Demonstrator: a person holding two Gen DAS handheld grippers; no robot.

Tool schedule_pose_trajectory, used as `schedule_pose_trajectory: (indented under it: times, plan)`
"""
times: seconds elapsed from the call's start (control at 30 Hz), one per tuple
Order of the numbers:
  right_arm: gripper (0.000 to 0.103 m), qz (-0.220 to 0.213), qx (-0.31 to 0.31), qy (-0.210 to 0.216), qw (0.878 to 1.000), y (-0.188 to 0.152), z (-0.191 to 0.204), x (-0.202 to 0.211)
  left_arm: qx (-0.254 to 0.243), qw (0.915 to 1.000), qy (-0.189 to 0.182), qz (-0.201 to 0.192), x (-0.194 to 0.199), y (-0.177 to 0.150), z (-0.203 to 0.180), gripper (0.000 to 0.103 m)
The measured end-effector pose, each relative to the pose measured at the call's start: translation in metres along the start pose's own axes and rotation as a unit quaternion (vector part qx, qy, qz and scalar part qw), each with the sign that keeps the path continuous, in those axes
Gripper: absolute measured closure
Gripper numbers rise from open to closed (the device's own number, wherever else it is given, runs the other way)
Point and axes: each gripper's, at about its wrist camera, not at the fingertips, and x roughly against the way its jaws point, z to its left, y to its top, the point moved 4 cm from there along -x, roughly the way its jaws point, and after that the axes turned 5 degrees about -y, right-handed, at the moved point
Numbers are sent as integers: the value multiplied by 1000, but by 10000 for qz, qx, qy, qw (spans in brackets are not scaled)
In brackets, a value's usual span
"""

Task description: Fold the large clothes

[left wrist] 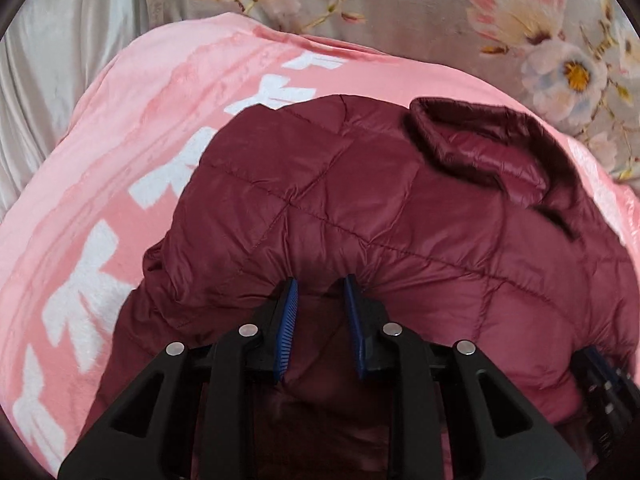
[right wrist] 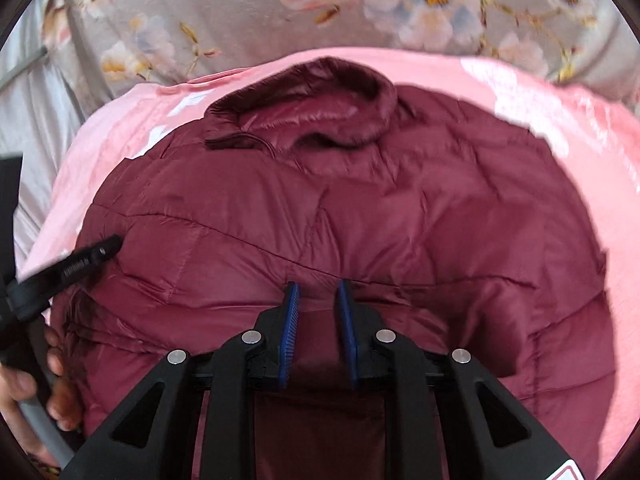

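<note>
A maroon quilted puffer jacket lies on a pink blanket, collar at the far side. My left gripper is shut on a thick fold of the jacket's near edge, which bulges between the blue pads. In the right wrist view the same jacket fills the middle, collar at the top. My right gripper is likewise shut on a fold of the near edge. The left gripper's black body shows at the left edge.
The pink blanket with white bow shapes lies on a grey floral bedsheet. Pale grey cloth is at the far left. A hand on a grey handle shows at the lower left of the right wrist view.
</note>
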Motion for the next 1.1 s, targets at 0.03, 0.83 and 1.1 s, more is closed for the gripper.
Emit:
schedule_pose_trajectory:
  times: [0.03, 0.83, 1.1]
  plan:
    - [86, 8, -43, 38, 10000, -1, -2, -1, -33, 10000, 20, -42, 0, -3, -1, 80]
    - [87, -55, 2, -87, 9999, -4, 1, -5, -333, 9983, 465, -150, -3, -8, -11, 79]
    - [86, -59, -4, -88, 9999, -3, 1, -4, -344, 9981, 493, -157, -4, -8, -10, 79]
